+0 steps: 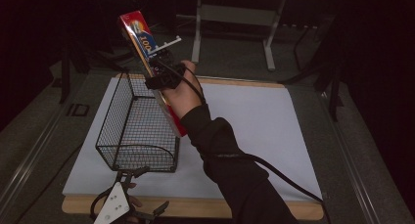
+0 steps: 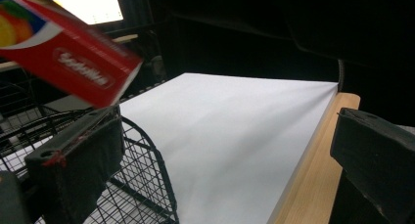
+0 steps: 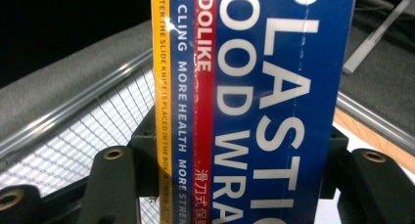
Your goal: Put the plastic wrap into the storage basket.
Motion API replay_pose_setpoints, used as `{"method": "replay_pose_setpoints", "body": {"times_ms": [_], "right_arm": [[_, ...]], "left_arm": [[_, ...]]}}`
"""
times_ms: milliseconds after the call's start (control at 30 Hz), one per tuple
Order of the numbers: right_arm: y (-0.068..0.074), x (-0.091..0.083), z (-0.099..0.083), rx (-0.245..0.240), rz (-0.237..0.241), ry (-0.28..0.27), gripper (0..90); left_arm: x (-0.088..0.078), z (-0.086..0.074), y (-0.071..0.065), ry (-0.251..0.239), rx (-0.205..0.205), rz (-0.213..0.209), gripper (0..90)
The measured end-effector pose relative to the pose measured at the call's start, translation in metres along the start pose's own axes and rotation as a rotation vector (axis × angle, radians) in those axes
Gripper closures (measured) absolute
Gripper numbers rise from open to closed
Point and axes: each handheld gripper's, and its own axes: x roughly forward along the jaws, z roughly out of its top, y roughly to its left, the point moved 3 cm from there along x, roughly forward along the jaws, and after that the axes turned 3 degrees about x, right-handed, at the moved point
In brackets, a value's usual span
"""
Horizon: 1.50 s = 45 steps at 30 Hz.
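Plastic-wrap box (image 1: 147, 62) — gripped above wire basket (image 1: 137, 131) — white tabletop (image 1: 254, 131), dark room.

Dim room, grey floor (image 1: 29, 131), metal stand (image 1: 235, 18) behind.

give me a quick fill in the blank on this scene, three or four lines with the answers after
1. The right gripper is shut on a long box of plastic ____.
2. The box is held tilted above a black wire ____.
3. The left gripper sits at the basket's near end with its jaws ____.
4. The basket stands on a ____ sheet covering the wooden table.

Missing words: wrap; basket; open; white
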Motion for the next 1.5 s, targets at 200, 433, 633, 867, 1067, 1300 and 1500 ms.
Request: {"method": "replay_pose_setpoints", "body": {"times_ms": [200, 433, 633, 867, 1067, 1300, 1500], "right_arm": [[0.015, 0.012, 0.004, 0.021, 0.031, -0.043, 40.4], [0.029, 0.030, 0.001, 0.053, 0.065, -0.061, 40.4], [0.029, 0.052, -0.013, 0.090, 0.052, -0.040, 40.4], [0.026, 0.075, -0.036, 0.126, 0.043, 0.015, 40.3], [0.026, 0.088, -0.056, 0.155, 0.047, 0.074, 40.3], [0.027, 0.098, -0.069, 0.179, 0.045, 0.133, 40.2], [0.026, 0.108, -0.071, 0.199, 0.038, 0.192, 39.9]], "left_arm": [[-0.001, 0.000, 0.000, 0.000, 0.001, -0.006, 0.1], [-0.002, 0.000, 0.000, -0.002, 0.002, -0.009, 0.1], [-0.002, -0.001, 0.000, 0.000, 0.001, -0.014, 0.1], [-0.002, -0.001, -0.001, 0.004, 0.003, -0.020, 0.2], [-0.001, -0.001, -0.002, 0.006, 0.003, -0.022, 0.2], [-0.001, -0.001, -0.002, 0.008, 0.002, -0.026, 0.1], [-0.001, -0.001, -0.002, 0.008, 0.002, -0.026, 0.2]]}}
